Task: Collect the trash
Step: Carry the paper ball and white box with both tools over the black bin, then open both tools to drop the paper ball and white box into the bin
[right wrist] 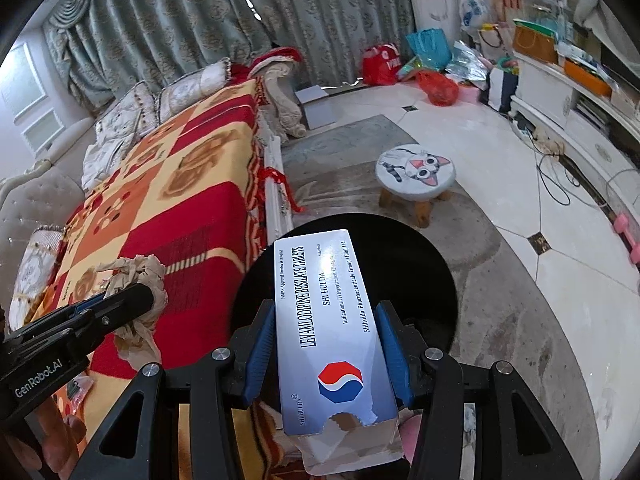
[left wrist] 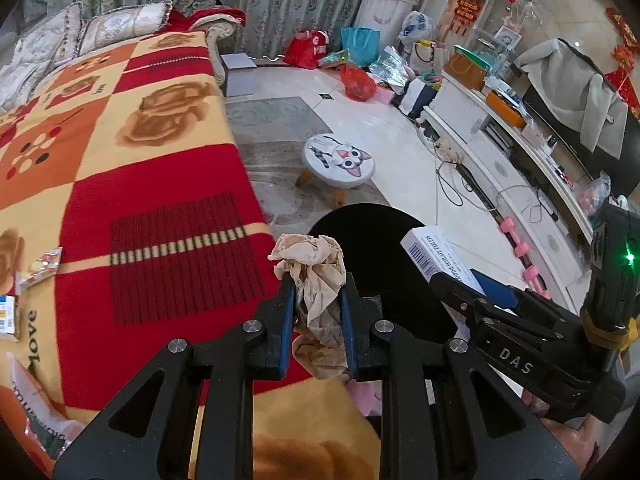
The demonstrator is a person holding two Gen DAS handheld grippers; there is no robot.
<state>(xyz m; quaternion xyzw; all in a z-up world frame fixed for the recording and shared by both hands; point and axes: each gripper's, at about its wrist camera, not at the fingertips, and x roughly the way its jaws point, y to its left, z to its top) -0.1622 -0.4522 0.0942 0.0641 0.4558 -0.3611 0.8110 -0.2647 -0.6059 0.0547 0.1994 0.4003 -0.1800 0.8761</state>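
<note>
Red checked blanket (left wrist: 120, 152) covers the sofa; black bin (right wrist: 348, 280) at six o'clock of the cat stool (right wrist: 416, 172). Left gripper (left wrist: 318, 312) pinches crumpled paper (left wrist: 316, 276), right gripper (right wrist: 326, 352) clamps a pill box (right wrist: 332, 320).

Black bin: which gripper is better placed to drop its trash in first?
Right. The right gripper holds the tablet box over the black bin, while the left gripper's crumpled paper hangs at its rim.

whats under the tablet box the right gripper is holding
Beneath the tablet box is the black bin, its dark opening showing around the box. The bin's contents cannot be seen: the interior is dark and partly covered by the box.
</note>
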